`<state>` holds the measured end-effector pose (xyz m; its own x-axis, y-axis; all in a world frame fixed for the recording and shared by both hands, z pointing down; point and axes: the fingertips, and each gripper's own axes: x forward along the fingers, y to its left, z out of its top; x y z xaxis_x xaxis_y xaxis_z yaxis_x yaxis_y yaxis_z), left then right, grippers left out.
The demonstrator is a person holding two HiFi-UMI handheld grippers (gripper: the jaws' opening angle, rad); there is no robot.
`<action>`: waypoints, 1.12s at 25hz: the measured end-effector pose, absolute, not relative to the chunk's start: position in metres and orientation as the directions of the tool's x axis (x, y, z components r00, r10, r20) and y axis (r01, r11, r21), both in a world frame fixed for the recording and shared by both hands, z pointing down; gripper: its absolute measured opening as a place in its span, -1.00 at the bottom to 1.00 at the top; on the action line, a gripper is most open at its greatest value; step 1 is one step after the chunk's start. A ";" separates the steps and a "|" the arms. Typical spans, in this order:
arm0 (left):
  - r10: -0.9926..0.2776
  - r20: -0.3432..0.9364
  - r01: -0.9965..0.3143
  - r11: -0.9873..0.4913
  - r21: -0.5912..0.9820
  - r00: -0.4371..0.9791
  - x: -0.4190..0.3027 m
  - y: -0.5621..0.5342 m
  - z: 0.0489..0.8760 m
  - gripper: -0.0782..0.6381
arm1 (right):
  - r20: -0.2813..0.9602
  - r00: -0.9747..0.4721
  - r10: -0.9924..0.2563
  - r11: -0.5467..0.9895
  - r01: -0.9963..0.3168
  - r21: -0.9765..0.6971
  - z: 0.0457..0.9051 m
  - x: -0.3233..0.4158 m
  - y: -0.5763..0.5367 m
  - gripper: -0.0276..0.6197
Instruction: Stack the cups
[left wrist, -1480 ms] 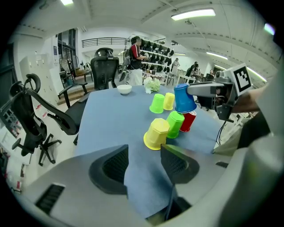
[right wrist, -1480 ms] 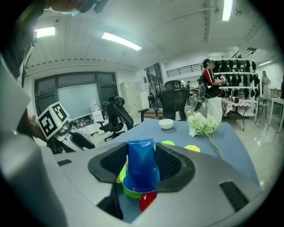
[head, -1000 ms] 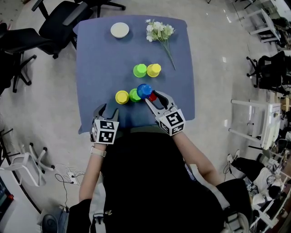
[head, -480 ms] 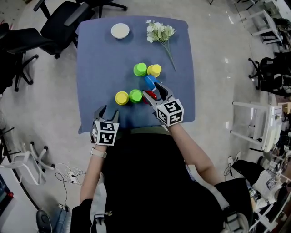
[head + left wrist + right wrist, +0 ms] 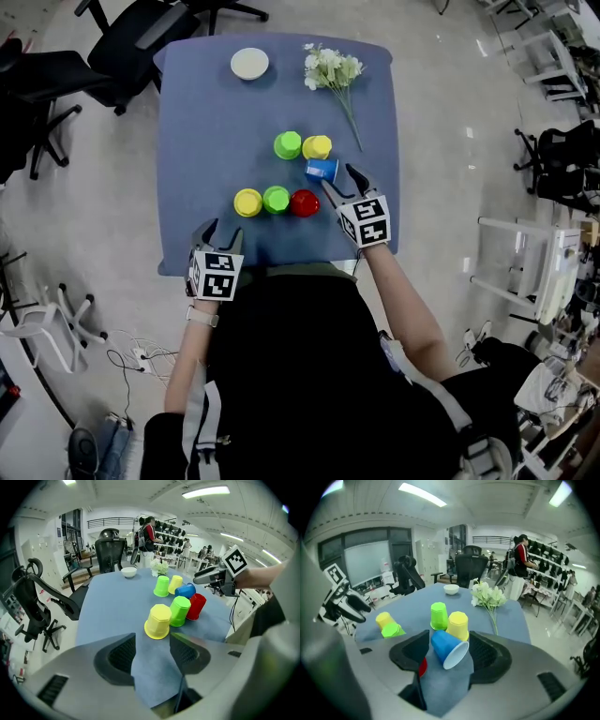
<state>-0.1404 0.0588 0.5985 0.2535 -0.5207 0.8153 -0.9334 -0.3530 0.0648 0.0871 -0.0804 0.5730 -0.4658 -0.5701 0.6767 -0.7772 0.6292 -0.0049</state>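
Cups like these look light and thin-walled, so I judge that the blue plastic cup (image 5: 322, 170) will shift at a nudge, flex under a hard squeeze and slip along its smooth taper. Lying down, it will likely roll in a curve. The safest hold seems to be across the wall near the closed base, with gentle pressure.

It is a short tapered tumbler with a white inside. It lies on its side on the blue cloth-covered table (image 5: 206, 112), mouth toward the right gripper (image 5: 339, 178). It is just in front of a yellow upturned cup (image 5: 317, 147) and a green upturned cup (image 5: 288, 145). 3 more stand inverted in a near row: a yellow one (image 5: 248, 202), a green one (image 5: 276, 199) and a red one (image 5: 304, 202).

The right gripper's jaws have just been opening and stand wide, with the blue cup between them and the pads apparently not pressing on it. The left gripper (image 5: 219, 227) hangs at the near table edge, jaws apart, with only cloth between.
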 end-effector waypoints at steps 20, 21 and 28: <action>-0.517 0.840 -0.974 -0.217 0.057 0.164 -0.142 0.076 0.603 -0.13 | 0.942 -0.215 -0.256 0.965 -0.116 0.235 0.646 0.066 -0.083 -0.11; -0.516 0.841 -0.975 -0.213 0.058 0.162 -0.143 0.077 0.604 -0.13 | 0.945 -0.201 -0.258 0.965 -0.100 0.242 0.648 0.066 -0.085 -0.10; -0.521 0.838 -0.976 -0.210 0.057 0.162 -0.145 0.078 0.602 -0.13 | 0.935 -0.211 -0.285 0.957 -0.119 0.265 0.641 0.069 -0.087 -0.11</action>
<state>-0.1446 0.0777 0.6019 0.1616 -0.5210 0.8381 -0.9759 -0.2104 0.0574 0.0692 -0.0873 0.6412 -0.2109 -0.2847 0.9351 -0.1187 0.9570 0.2646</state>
